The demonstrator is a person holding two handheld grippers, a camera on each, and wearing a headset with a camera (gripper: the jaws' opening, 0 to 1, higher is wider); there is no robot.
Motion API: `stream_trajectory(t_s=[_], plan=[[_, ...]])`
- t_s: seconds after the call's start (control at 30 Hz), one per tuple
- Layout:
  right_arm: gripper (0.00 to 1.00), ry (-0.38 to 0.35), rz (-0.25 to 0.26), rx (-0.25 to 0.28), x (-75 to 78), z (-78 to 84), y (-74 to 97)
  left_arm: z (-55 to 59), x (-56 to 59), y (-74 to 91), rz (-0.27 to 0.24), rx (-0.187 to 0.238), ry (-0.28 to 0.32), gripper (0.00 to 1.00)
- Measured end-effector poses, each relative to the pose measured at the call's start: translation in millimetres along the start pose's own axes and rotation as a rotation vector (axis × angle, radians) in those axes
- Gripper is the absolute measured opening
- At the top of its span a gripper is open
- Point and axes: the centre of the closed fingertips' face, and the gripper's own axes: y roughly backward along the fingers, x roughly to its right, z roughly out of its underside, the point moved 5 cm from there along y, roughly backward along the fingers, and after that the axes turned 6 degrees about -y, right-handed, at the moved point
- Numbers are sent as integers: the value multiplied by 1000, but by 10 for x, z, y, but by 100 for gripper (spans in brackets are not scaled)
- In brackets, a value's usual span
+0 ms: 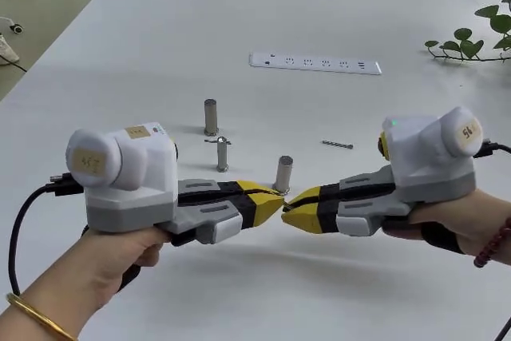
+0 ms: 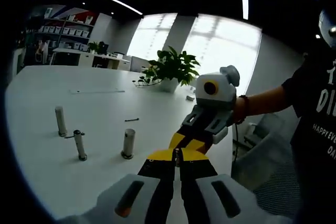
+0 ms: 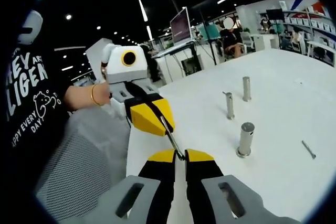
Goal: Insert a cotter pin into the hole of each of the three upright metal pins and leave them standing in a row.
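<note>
**Head view.** Your left gripper [image 1: 275,204] and right gripper [image 1: 292,210] meet tip to tip above the white table [image 1: 160,29], just in front of the near pin [image 1: 283,173]. From here both sets of jaws look pressed together, but what lies between the tips is too small to make out. Beyond stand the middle pin [image 1: 222,154], with a fitted cotter pin [image 1: 217,141] crossing its top, and the far pin [image 1: 210,117], which has nothing through it. All three are upright in a slanting row. A loose cotter pin [image 1: 338,144] lies flat to the right of the row, well apart from it. A power strip [image 1: 315,62] lies farther back, and a plant [image 1: 471,41] is at the far right edge.

**Left gripper view.** Your own jaws are drawn in to a narrow slit, with a sliver of grey metal caught at their tips. The right gripper [image 2: 184,141] comes in from the right, its yellow nose touching yours. The three pins stand to the left, the middle pin [image 2: 80,144] showing its crosspiece. The held piece cannot be identified here.

**Right gripper view.** This view shows what the others hide: a held cotter pin [image 3: 171,137] spans the gap, one end pinched in the closed left gripper [image 3: 157,121], the other seated between your right gripper's [image 3: 181,157] nearly closed jaws. The near pin [image 3: 245,139] stands to the right, its top bare.
</note>
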Motion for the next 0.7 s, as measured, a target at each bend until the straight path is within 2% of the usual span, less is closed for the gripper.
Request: stream_trajectory(t_s=[0.23, 0.7], plan=[[0, 40, -1, -14, -8, -6, 26, 6, 3, -2, 3, 0, 13, 0], [0, 217, 15, -135, -27, -9, 46, 35, -5, -16, 4, -19, 4, 1]])
